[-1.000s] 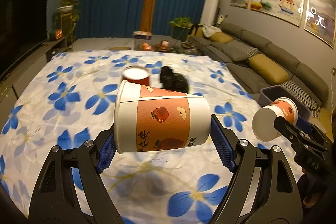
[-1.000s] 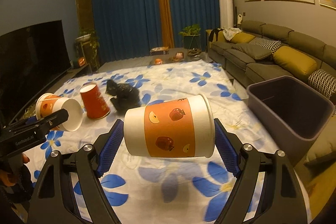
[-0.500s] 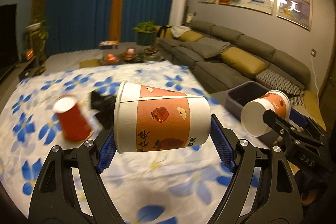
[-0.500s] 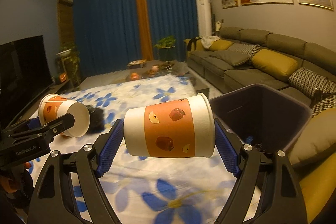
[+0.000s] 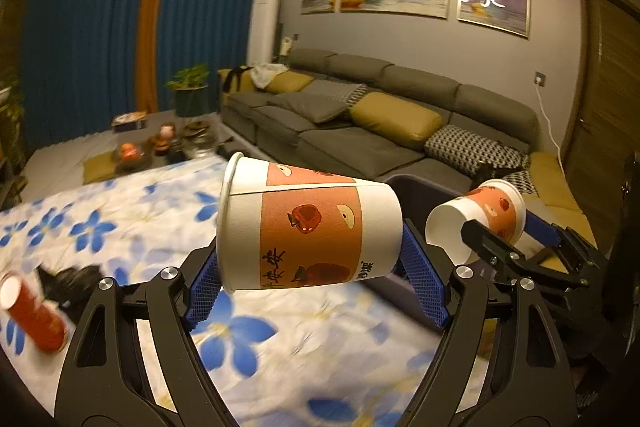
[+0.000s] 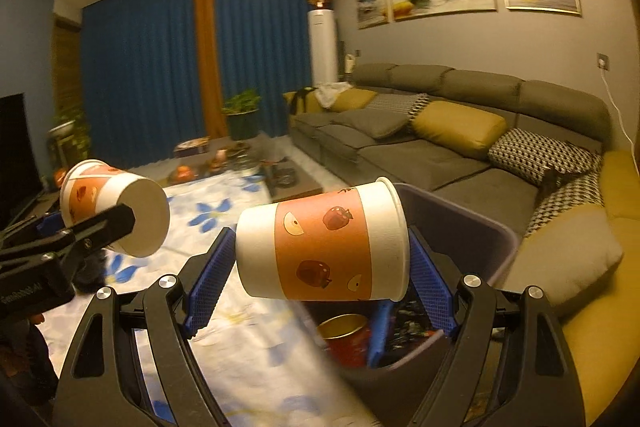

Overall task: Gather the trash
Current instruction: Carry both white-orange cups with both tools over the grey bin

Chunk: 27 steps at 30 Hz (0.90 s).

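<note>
My left gripper (image 5: 316,279) is shut on a white and orange paper cup (image 5: 308,227) held sideways above the blue-flowered cloth (image 5: 280,347). My right gripper (image 6: 320,279) is shut on a second paper cup (image 6: 324,247), held sideways over the near rim of the dark grey bin (image 6: 480,227). Inside the bin lie a red cup (image 6: 348,335) and other trash. Each gripper shows in the other's view: the right one (image 5: 500,243) and the left one (image 6: 104,223). A red cup (image 5: 32,315) and a black bag (image 5: 68,283) lie on the cloth at the left.
A grey sofa (image 6: 460,147) with yellow and patterned cushions runs along the right wall behind the bin. A low table (image 5: 160,143) with small items stands beyond the cloth. Blue curtains (image 6: 152,67) and a white tower unit (image 6: 324,47) stand at the back.
Both grippers have swung right with their cups. The bin now lies under the right cup and its contents show. The red cup and black bag have slid to the left edge.
</note>
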Each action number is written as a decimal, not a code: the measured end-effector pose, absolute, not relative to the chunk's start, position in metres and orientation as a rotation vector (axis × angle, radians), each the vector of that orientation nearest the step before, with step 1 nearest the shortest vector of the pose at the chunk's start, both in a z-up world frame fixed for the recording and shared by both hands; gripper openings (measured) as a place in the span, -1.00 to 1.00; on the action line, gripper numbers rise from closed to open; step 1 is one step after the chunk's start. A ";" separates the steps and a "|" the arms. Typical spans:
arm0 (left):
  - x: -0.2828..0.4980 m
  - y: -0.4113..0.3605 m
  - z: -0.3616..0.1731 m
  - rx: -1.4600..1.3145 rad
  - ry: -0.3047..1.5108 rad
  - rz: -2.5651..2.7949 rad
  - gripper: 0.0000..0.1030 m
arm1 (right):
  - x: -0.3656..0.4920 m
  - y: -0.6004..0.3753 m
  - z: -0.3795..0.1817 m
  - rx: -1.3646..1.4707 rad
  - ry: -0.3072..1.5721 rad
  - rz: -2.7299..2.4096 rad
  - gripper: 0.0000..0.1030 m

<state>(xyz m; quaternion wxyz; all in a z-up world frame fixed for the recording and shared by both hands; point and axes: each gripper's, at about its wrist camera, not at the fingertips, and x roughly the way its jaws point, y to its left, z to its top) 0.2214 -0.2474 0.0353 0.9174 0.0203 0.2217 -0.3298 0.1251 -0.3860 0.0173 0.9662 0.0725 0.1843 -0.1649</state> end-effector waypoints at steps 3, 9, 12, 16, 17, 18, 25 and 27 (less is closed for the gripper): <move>0.230 -0.271 0.033 0.042 0.461 -0.716 0.54 | 0.127 -0.405 0.014 0.160 0.371 -0.376 0.56; 0.242 -0.303 0.024 0.042 0.488 -0.770 0.54 | 0.131 -0.427 0.010 0.184 0.365 -0.417 0.56; 0.247 -0.316 0.019 0.042 0.502 -0.794 0.54 | 0.134 -0.434 0.007 0.190 0.370 -0.426 0.57; 0.253 -0.329 0.013 0.033 0.525 -0.817 0.54 | 0.137 -0.443 0.005 0.199 0.376 -0.439 0.57; 0.254 -0.332 0.012 0.033 0.527 -0.821 0.54 | 0.138 -0.444 0.005 0.202 0.377 -0.442 0.56; 0.255 -0.334 0.010 0.035 0.529 -0.824 0.54 | 0.139 -0.446 0.004 0.203 0.379 -0.443 0.57; 0.263 -0.342 0.002 0.030 0.552 -0.834 0.54 | 0.145 -0.454 -0.001 0.203 0.389 -0.464 0.57; 0.265 -0.344 0.000 0.035 0.553 -0.835 0.54 | 0.147 -0.456 -0.002 0.210 0.391 -0.467 0.57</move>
